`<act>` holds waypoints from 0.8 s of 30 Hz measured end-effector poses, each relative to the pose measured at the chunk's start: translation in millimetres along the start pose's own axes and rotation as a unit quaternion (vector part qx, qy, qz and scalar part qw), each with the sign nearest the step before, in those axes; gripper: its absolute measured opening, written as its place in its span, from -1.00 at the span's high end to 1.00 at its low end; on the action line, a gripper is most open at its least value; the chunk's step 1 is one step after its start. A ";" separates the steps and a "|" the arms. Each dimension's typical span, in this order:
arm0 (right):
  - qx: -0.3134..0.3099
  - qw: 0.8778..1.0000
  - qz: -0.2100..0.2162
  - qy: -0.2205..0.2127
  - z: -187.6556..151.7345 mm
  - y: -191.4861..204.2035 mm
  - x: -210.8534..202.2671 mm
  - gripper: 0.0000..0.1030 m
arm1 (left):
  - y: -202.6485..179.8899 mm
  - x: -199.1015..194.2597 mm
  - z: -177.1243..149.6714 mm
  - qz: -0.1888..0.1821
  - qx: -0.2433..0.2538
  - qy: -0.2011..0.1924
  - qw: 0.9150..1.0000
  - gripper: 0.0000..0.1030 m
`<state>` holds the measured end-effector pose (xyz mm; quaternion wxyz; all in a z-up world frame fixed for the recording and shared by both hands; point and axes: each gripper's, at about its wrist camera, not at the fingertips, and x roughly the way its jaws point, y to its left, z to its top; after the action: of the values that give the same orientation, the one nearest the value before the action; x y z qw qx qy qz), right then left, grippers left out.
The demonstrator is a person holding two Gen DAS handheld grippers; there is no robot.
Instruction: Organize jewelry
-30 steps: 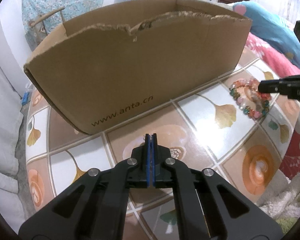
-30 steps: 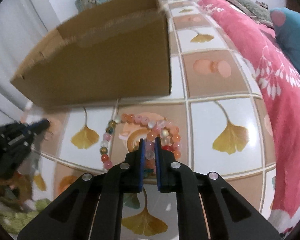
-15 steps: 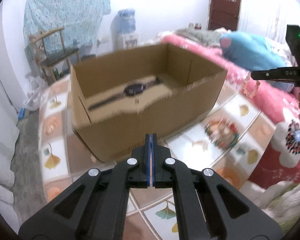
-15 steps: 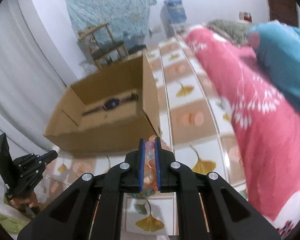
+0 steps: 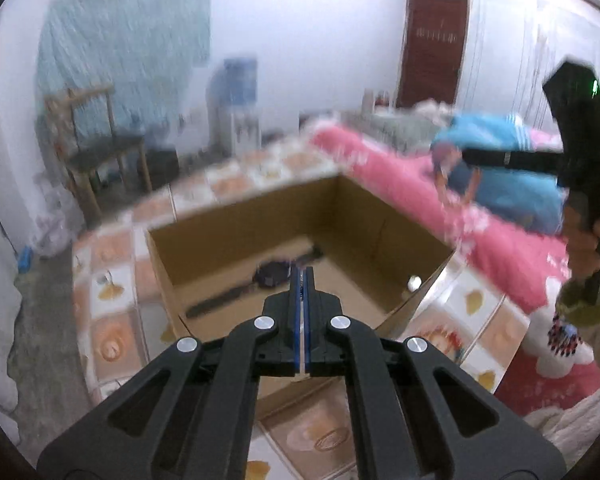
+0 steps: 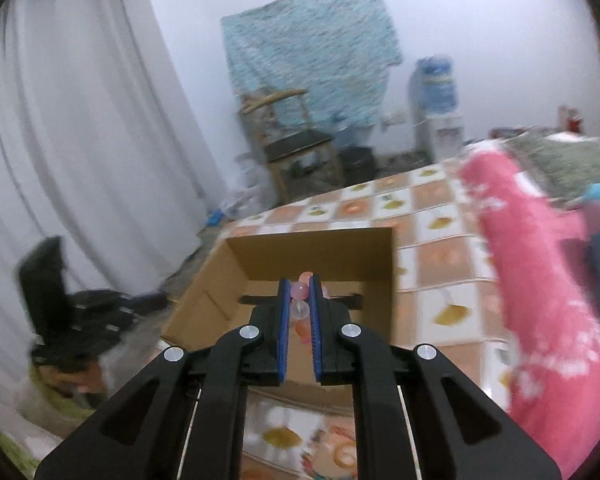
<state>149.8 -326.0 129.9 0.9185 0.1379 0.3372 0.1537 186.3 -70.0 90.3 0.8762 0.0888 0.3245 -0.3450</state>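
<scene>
Bracelet (image 6: 300, 300) of pink and clear beads sits clamped between the blue pads of the right tool (image 6: 299, 312), lifted clear of the tabletop (image 6: 440, 264). Grip is on a few beads only; the rest of the loop hangs below the pads, mostly hidden. The tool points down toward the open box (image 6: 312, 248), beads lined up over its near edge, which reads as a carry toward a drop inside.

Left tool (image 5: 302, 308) has its pads pressed together with nothing between them. It hovers over the near wall of the same box, idle, likely kept raised so it stays out of the other tool's path.

Watch (image 5: 272, 276) lies flat on the box floor, strap stretched across the middle. Its place suggests the box is the collecting spot for the jewelry, so one item is already in. A small pale bead-like thing shows near the right inner wall; too blurred to identify.

Box stands on the patterned tabletop, with a pink blanket (image 5: 440, 216) just beside its right side. Both views are motion-blurred.

Judgement: bracelet not yet over the box floor; release should wait until the hanging loop clears the wall, or beads may catch on the cardboard edge.
</scene>
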 end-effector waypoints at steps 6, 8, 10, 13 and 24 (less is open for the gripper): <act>0.032 0.988 0.036 0.145 9.2 -26.6 92.1 0.82 | 27.0 55.5 -12.3 -0.016 -0.022 0.108 0.994 0.99; 0.033 0.982 0.036 0.181 6.3 -30.6 113.5 0.81 | 32.3 64.8 -14.4 -0.015 -0.021 0.128 0.991 0.99; 0.021 0.977 0.021 0.210 3.5 -31.3 135.0 0.81 | 36.0 70.3 -16.6 -0.012 -0.021 0.142 0.990 0.99; -0.014 0.972 -0.020 0.233 1.3 -28.2 151.2 0.81 | 35.8 75.4 -19.5 -0.006 -0.013 0.157 0.988 0.98; -0.056 0.973 -0.101 0.198 7.7 -34.2 127.7 0.54 | 37.9 75.2 -19.3 0.009 -0.016 0.177 0.984 0.64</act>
<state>254.0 -310.4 49.6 0.8508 0.0179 0.5150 0.1030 243.0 -75.5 25.4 0.8093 0.1375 0.4791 -0.3107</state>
